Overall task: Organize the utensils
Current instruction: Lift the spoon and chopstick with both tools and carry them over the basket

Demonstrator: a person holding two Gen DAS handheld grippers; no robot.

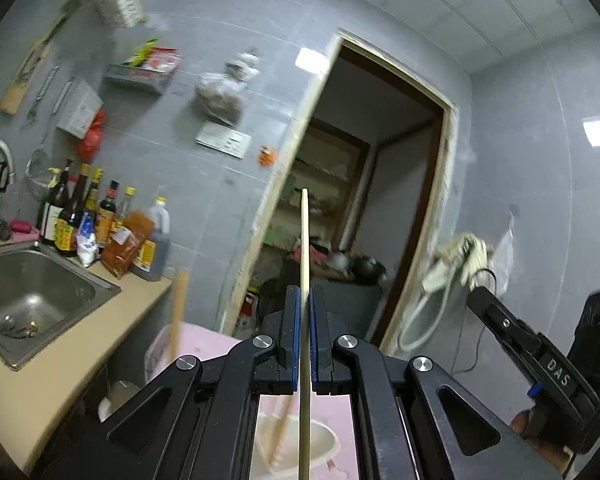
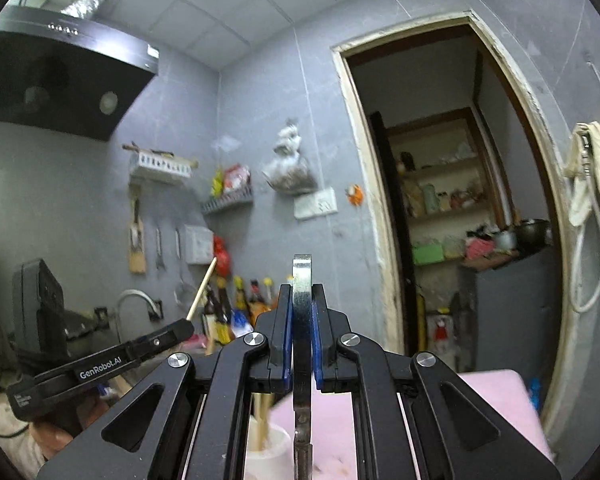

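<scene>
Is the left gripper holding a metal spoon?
No, the left gripper is shut on a thin wooden chopstick that sticks up between its blue pads.

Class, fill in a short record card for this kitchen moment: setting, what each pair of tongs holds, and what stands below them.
Setting: grey-tiled kitchen with sink and open doorway
Left tongs: shut on a wooden chopstick, pointing up
Right tongs: shut on a metal utensil handle; its working end is hidden
Below: white cup with more chopsticks, on a pink surface
</scene>
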